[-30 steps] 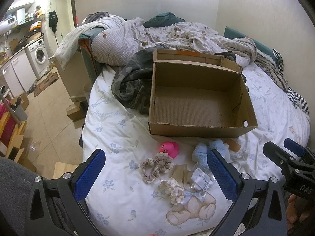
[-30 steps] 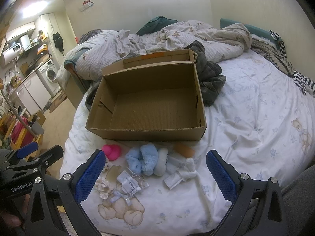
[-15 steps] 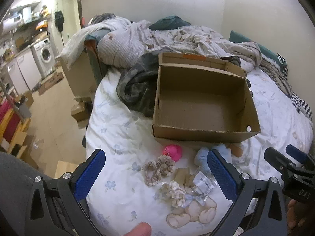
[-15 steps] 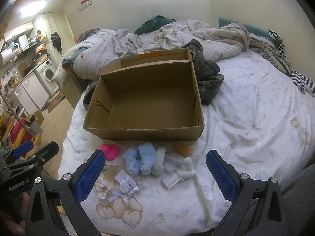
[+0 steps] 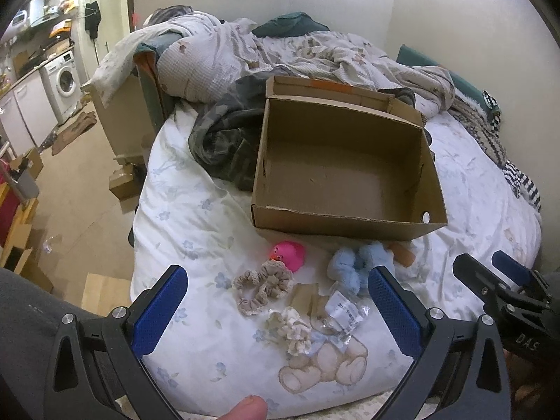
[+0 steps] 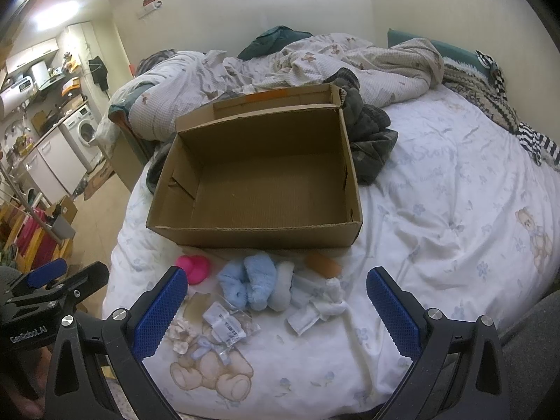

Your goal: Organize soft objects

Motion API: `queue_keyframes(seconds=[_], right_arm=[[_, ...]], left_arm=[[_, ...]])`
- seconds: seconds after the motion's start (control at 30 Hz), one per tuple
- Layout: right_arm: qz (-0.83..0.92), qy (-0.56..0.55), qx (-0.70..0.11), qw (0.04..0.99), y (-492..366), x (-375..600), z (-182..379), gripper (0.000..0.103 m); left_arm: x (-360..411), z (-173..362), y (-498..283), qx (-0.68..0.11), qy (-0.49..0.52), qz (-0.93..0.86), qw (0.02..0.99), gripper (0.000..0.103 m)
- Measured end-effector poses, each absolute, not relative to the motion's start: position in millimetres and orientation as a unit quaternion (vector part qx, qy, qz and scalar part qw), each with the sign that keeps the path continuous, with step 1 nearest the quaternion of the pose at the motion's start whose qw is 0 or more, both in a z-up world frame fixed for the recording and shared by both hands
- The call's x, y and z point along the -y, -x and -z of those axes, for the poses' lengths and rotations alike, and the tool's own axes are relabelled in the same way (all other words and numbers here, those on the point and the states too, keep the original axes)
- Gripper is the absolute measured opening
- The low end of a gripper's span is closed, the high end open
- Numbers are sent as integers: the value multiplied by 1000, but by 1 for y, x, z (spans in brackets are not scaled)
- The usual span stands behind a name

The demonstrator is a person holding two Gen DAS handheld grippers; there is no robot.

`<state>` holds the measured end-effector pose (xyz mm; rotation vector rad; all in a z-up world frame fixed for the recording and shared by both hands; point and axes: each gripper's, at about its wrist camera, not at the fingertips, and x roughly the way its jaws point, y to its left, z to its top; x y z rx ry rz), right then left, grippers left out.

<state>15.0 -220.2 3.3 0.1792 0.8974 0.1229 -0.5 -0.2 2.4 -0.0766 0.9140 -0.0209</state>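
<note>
An empty cardboard box (image 5: 353, 225) (image 6: 252, 234) sits open on the bed. In front of it lie a pink rubber duck (image 5: 288, 250) (image 6: 196, 267), beige scrunchies (image 5: 260, 285), a cream scrunchie (image 5: 290, 329) (image 6: 182, 334), fluffy blue scrunchies (image 5: 348, 269) (image 6: 252, 281), a clear packet (image 5: 344, 315) (image 6: 225, 322) and white cloth pieces (image 6: 320, 306). My left gripper (image 5: 276, 311) is open and empty, above the beige scrunchies. My right gripper (image 6: 273, 311) is open and empty, above the blue scrunchies.
A dark camouflage garment (image 5: 224, 140) (image 6: 371, 140) lies beside and behind the box. Crumpled bedding (image 5: 315, 52) fills the back of the bed. The bed's left edge drops to the floor (image 5: 70, 182). A brown cylinder (image 6: 323, 264) lies by the box.
Both grippers have moved slightly closer to the box and the items. Nothing has been taken hold of; the objects have not moved.
</note>
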Motion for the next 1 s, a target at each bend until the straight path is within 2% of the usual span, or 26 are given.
queue_keyframes(seconds=[0.37, 0.53, 0.7, 0.77, 0.83, 1.0], right_arm=[[-65, -103, -438, 891, -17, 229, -6, 103], [-76, -117, -465, 874, -32, 238, -8, 103], [-81, -110, -499, 856, -52, 239, -3, 103], [-83, -110, -512, 848, -59, 240, 3, 103], [-85, -115, -524, 840, -64, 243, 11, 103], [-73, -140, -555, 817, -72, 252, 36, 103]], left_arm=[[-3, -3, -8, -448, 18, 2, 894, 103], [-17, -12, -30, -458, 4, -28, 889, 103], [-37, 8, -69, -534, 27, -23, 845, 103], [-40, 26, -82, -570, 38, -13, 820, 99], [-41, 49, -92, -604, 50, -6, 795, 82], [-37, 107, -107, -660, 74, -6, 748, 79]])
